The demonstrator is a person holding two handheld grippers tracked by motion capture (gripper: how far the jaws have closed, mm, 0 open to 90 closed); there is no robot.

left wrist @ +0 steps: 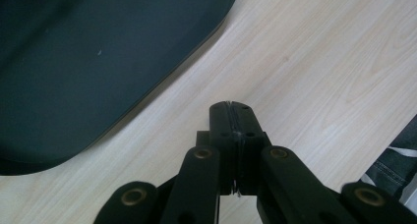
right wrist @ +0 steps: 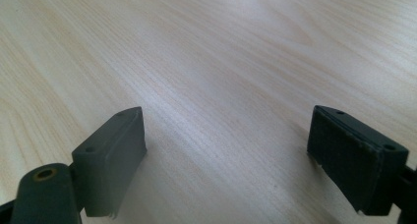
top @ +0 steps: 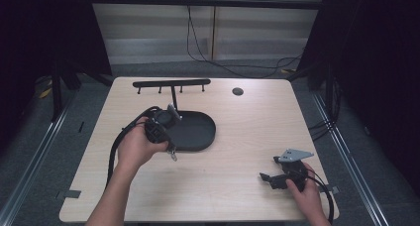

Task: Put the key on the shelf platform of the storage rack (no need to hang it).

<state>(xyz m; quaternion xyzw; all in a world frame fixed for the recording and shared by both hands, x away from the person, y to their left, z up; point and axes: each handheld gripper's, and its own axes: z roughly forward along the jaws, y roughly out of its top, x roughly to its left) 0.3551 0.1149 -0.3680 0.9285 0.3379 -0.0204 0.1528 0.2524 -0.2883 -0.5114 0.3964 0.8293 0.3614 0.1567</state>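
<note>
My left gripper [top: 171, 151] is held in a hand at the front left edge of a black oval tray [top: 198, 132] and points down at the table. In the left gripper view its jaws [left wrist: 231, 105] are pressed together, with just a thin pale seam between the pads, over bare wood beside the tray [left wrist: 98, 62]. A small pale metallic bit shows at its tip in the high view; I cannot tell what it is. My right gripper [top: 267, 179] lies low near the table's front right, open [right wrist: 226, 116], with bare wood between its fingers.
A black bar with several hooks [top: 171, 82] stands on a post rising from the tray's back edge. A small black disc [top: 237, 91] lies at the back of the wooden table [top: 247, 137]. Cables trail from both grippers.
</note>
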